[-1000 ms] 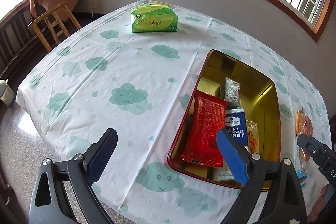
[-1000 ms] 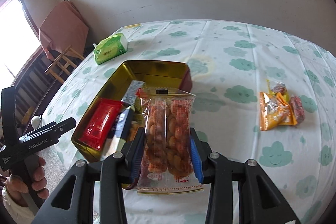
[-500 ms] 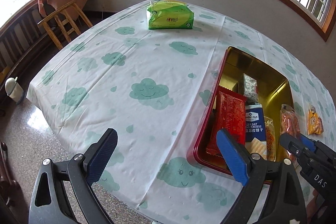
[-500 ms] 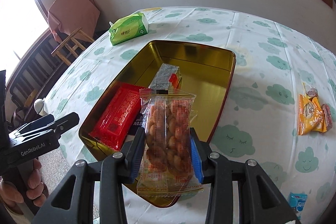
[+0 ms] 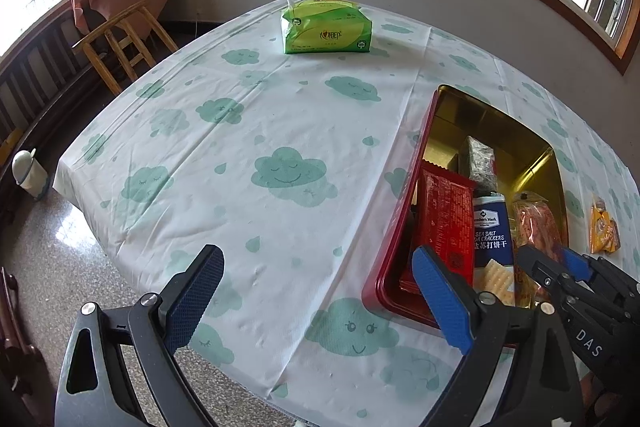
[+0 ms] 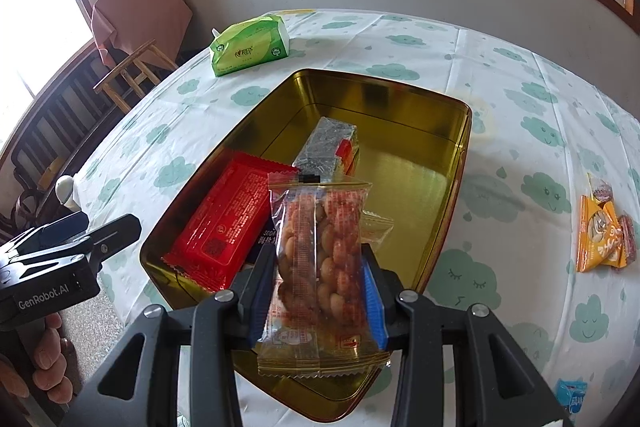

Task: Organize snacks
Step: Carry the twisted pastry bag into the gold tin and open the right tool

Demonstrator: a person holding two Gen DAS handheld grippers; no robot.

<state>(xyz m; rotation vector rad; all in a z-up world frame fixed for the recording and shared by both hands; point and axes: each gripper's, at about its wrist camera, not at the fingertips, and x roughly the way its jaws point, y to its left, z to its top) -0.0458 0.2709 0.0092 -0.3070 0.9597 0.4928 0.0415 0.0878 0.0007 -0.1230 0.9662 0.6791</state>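
Snacks (image 6: 224, 223) inside gold tin (image 6: 436, 155)

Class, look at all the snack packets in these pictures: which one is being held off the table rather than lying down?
The clear peanut packet, clamped between the right gripper above the gold tin. The others lie in the tin or on the tablecloth.

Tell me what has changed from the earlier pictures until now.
The right hand-held gripper carried the clear peanut packet from the table edge to above the gold tin. The grip stayed closed on it, and nothing was released. The left hand-held gripper stayed open and empty beside the tin. The red packet and the orange snacks did not move.
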